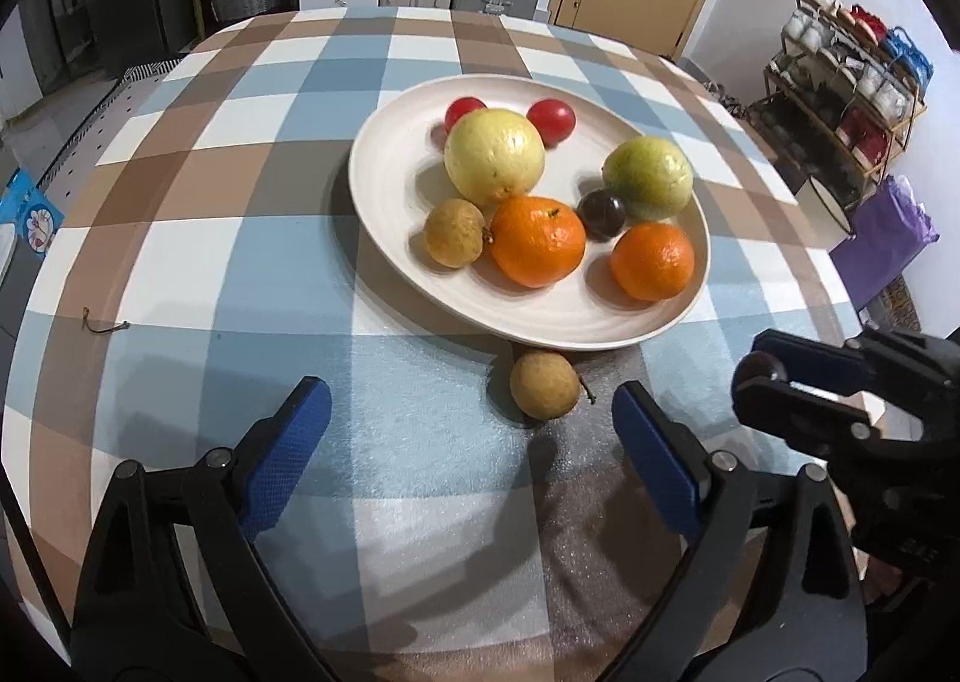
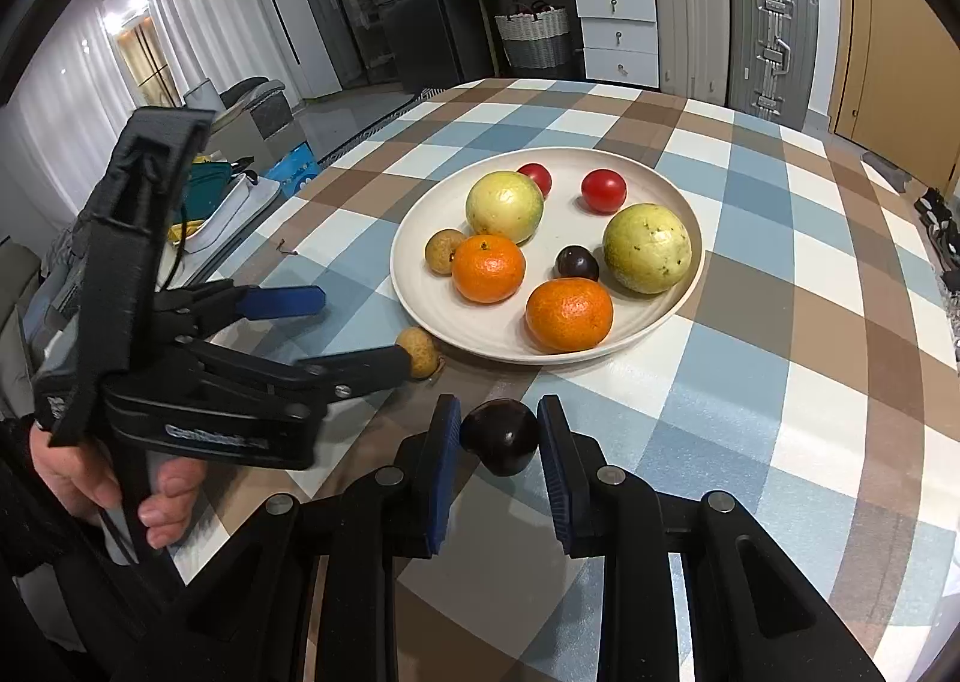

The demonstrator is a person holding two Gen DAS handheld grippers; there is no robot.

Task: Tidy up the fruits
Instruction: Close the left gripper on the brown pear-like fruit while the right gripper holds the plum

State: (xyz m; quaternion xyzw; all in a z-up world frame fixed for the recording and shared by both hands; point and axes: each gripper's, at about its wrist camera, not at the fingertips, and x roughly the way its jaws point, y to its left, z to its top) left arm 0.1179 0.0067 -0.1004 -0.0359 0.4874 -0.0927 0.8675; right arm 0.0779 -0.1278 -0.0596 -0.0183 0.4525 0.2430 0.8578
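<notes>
A white plate [image 1: 390, 184] [image 2: 420, 286] holds two yellow-green guavas, two oranges [image 1: 538, 241], two red tomatoes, a brown longan and a dark plum [image 1: 602, 214]. Another brown longan [image 1: 545, 385] [image 2: 420, 352] lies on the cloth just before the plate's near rim. My left gripper [image 1: 468, 400] [image 2: 366, 331] is open, and this loose longan sits between its blue pads, untouched and closer to the right pad. My right gripper [image 2: 498, 430] is shut on a second dark plum [image 2: 501, 436], held above the cloth on the near side of the plate. The left wrist view shows the right gripper [image 1: 774, 382] at the right edge.
A checked blue, brown and white cloth [image 2: 750, 322] covers the table. A small twig [image 1: 105, 325] lies at its left. A hand [image 2: 90, 478] grips the left tool. Off the table stand drawers [image 2: 618, 33], suitcases, a woven basket and a shoe rack [image 1: 852, 99].
</notes>
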